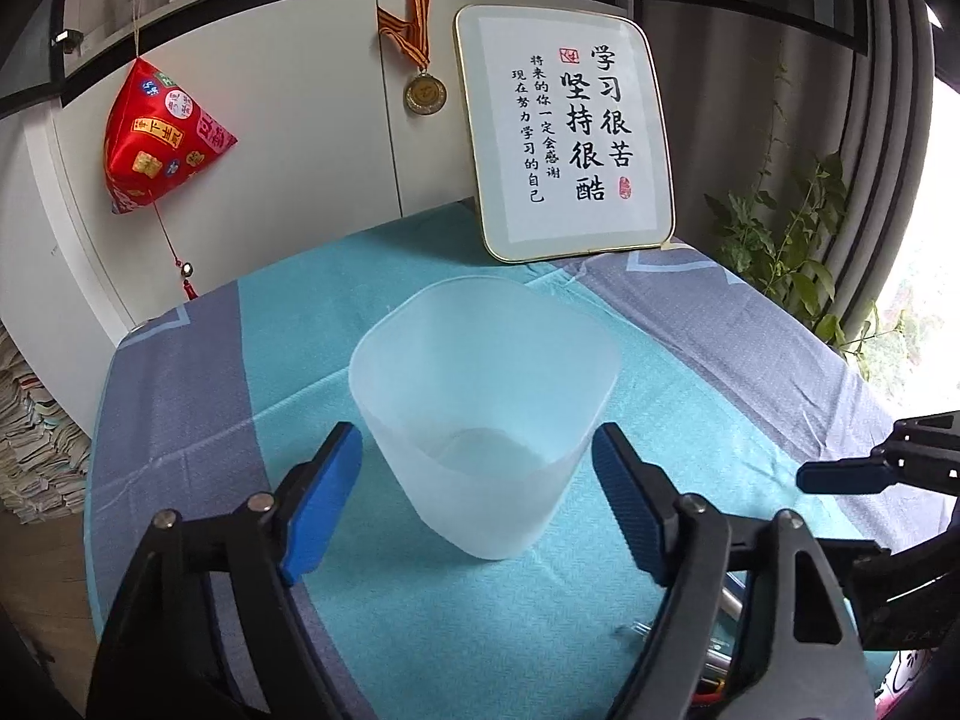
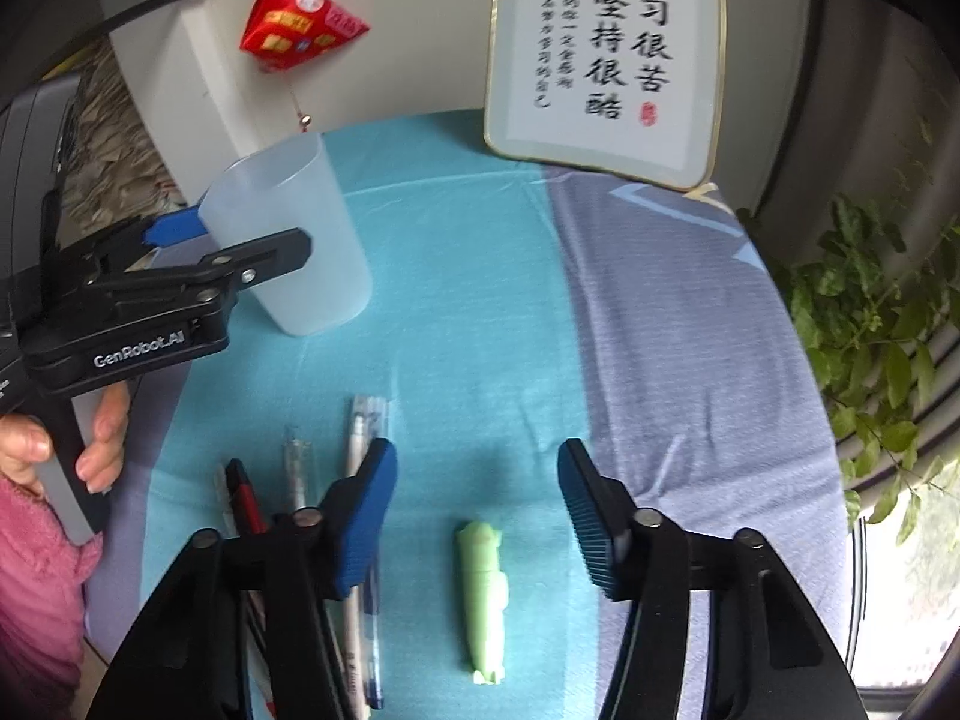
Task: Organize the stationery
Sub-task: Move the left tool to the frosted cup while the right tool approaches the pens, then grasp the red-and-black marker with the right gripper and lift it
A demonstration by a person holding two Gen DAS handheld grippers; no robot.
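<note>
The left gripper (image 1: 477,468) straddles the frosted translucent plastic cup (image 1: 486,408), jaws wide; the right gripper (image 2: 477,504) gapes above the pale green pen (image 2: 483,594) near that cup.

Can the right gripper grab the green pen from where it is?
Probably yes. The right gripper is open, and the green pen lies alone on the cloth right between its fingers, with nothing on top of it. The other pens lie off to the left side, apart from it.
</note>
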